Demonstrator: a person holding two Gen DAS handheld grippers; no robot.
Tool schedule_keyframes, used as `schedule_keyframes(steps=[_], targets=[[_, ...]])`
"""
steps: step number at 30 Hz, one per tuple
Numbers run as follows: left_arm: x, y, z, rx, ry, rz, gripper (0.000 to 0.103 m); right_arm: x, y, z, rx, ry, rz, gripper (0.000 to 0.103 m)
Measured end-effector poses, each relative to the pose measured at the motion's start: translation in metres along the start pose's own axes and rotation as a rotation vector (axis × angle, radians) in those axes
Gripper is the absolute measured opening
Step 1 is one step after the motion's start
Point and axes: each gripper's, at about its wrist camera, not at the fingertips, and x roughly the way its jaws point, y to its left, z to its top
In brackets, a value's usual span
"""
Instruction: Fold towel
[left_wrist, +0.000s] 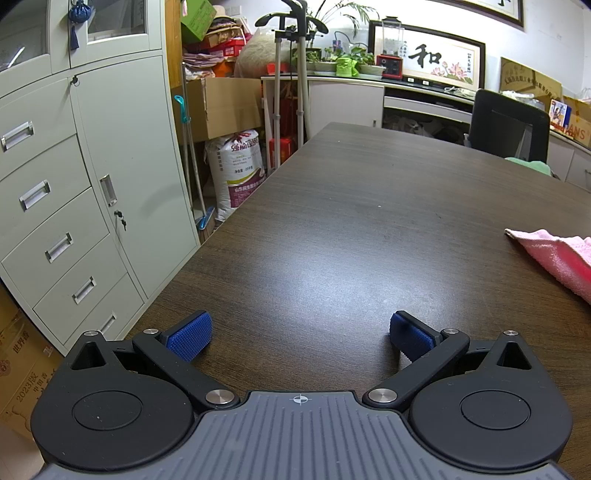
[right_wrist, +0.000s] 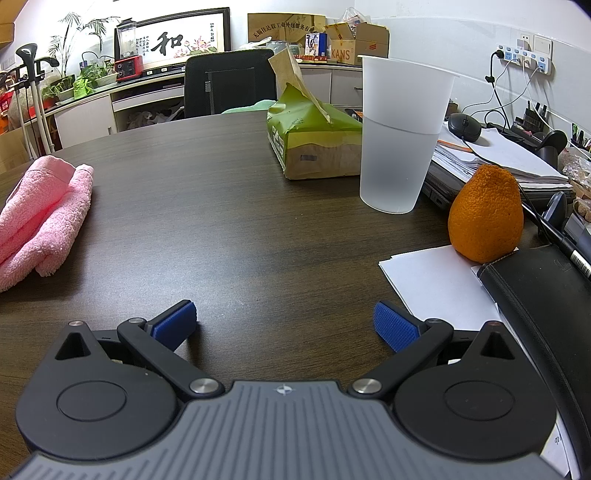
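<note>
A pink towel lies bunched in loose folds on the dark wooden table, at the left edge of the right wrist view. It also shows in the left wrist view at the far right edge. My left gripper is open and empty, low over the table, with the towel off to its right. My right gripper is open and empty, low over the table, with the towel ahead to its left.
A frosted plastic cup, a green tissue pack, an orange, white paper and a black case stand on the right. Grey cabinets stand left of the table edge. A black chair is behind.
</note>
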Motion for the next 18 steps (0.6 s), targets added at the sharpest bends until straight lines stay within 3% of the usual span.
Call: schedule_keyframes(steps=[18], targets=[[0.0001, -0.0001, 0.0, 0.0, 0.0, 0.0, 0.103, 0.0001, -0.0003, 0.0001, 0.0, 0.0, 0.0, 0.103]])
